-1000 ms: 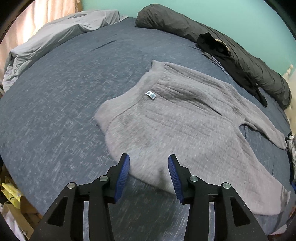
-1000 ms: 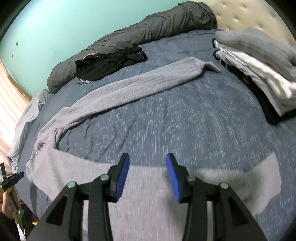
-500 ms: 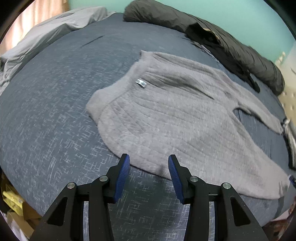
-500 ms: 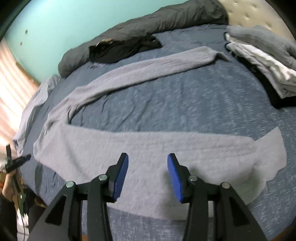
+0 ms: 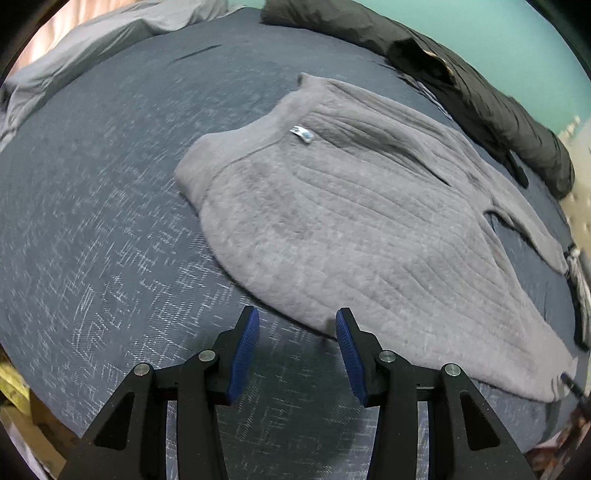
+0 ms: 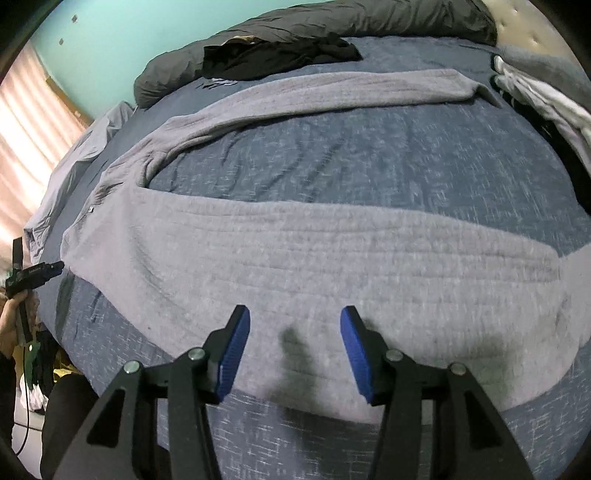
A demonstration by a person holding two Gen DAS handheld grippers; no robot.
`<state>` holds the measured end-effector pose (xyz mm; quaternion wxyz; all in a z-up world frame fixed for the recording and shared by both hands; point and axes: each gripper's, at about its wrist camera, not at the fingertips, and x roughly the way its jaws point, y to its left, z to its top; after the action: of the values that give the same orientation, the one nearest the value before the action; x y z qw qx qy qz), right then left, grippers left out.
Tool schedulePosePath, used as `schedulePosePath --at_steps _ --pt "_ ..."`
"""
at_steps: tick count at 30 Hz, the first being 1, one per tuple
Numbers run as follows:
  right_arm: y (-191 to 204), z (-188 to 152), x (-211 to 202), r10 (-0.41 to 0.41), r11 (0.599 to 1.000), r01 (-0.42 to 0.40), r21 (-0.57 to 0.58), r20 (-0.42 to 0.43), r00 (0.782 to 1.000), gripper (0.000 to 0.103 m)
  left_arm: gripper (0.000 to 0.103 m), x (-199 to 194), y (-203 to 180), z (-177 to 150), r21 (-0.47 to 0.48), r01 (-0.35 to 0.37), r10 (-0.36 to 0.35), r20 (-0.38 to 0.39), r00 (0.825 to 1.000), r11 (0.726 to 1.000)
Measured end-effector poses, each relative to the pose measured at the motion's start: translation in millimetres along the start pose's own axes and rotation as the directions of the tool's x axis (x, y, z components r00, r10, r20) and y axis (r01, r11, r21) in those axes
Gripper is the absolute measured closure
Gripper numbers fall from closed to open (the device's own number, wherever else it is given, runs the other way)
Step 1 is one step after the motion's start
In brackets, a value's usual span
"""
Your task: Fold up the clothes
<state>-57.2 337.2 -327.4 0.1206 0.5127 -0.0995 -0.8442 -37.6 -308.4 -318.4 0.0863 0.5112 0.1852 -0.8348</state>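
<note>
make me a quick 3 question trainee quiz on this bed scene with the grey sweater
1. True or false: the grey sweater is already folded into a neat square.
2. What lies against the rolled dark duvet at the far edge of the bed?
A. black garment
B. a pair of shoes
C. a laptop
3. Fill in: the right gripper hovers over the sweater's near ____, its fingers gripping nothing.

Key:
1. False, it lies spread flat on the blue bedsheet, one sleeve stretched out.
2. A
3. edge. Its jaws are opening; the left gripper is open too, at the same edge.
</note>
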Motion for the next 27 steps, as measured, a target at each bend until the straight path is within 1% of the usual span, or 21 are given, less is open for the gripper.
schedulePosePath --at_steps 6,8,10,12,16,18,20,21,23,24,26,27 --pt "-22.6 -8.9 -1.2 -0.015 0.998 0.015 0.069 -0.01 1.0 0.051 0.056 16.4 20.5 2.9 -0.098 0.03 -0.031 -0.005 1.0 0.995" --pt "-29.6 -12.9 -9.9 -0.011 0.996 0.01 0.088 0.01 1.0 0.051 0.056 20.4 25.1 2.5 -0.11 0.035 -0.034 0.006 0.999 0.993" --pt "-41.3 -15.4 -18.8 -0.031 0.993 0.028 0.11 0.024 0.999 0.051 0.056 23.4 29.3 2.7 -0.119 0.04 -0.039 0.012 0.999 0.992" --pt "-53.2 -17.2 -24.9 -0.056 0.989 0.051 0.14 0.035 0.998 0.048 0.057 23.5 30.0 3.3 -0.116 0.046 -0.044 0.019 0.999 0.992" --pt "-88.9 -14.5 -47.5 -0.138 0.964 0.121 0.237 0.06 0.989 0.048 0.067 21.1 28.7 6.6 -0.091 0.054 -0.051 0.029 0.998 0.994" --pt "-110.8 -12.9 -62.8 -0.194 0.938 0.162 0.305 0.076 0.978 0.048 0.069 21.1 29.9 8.5 -0.091 0.054 -0.051 0.032 0.998 0.994" --pt "-128.0 -16.7 -74.5 -0.24 0.908 0.195 0.372 0.08 0.967 0.048 0.075 22.3 30.5 9.1 -0.092 0.058 -0.055 0.029 0.998 0.994" --pt "-136.5 -18.6 -80.3 -0.263 0.89 0.209 0.404 0.081 0.961 0.048 0.077 23.3 29.8 9.1 -0.087 0.057 -0.055 0.029 0.998 0.995" --pt "-144.6 -21.9 -81.5 -0.273 0.878 0.225 0.422 0.056 0.96 0.047 0.083 25.1 28.5 8.6 -0.078 0.056 -0.054 0.027 0.998 0.995" --pt "-147.1 -23.8 -78.7 -0.264 0.876 0.223 0.428 0.039 0.964 0.047 0.085 26.0 27.8 8.0 -0.075 0.057 -0.055 0.028 0.998 0.996" --pt "-151.7 -28.3 -72.8 -0.241 0.869 0.211 0.448 0.012 0.97 0.047 0.093 26.1 25.7 8.3 -0.065 0.059 -0.057 0.032 0.998 0.996" --pt "-154.0 -30.6 -71.4 -0.235 0.86 0.203 0.467 0.01 0.972 0.047 0.095 25.3 24.8 8.3 -0.059 0.06 -0.058 0.034 0.998 0.996"
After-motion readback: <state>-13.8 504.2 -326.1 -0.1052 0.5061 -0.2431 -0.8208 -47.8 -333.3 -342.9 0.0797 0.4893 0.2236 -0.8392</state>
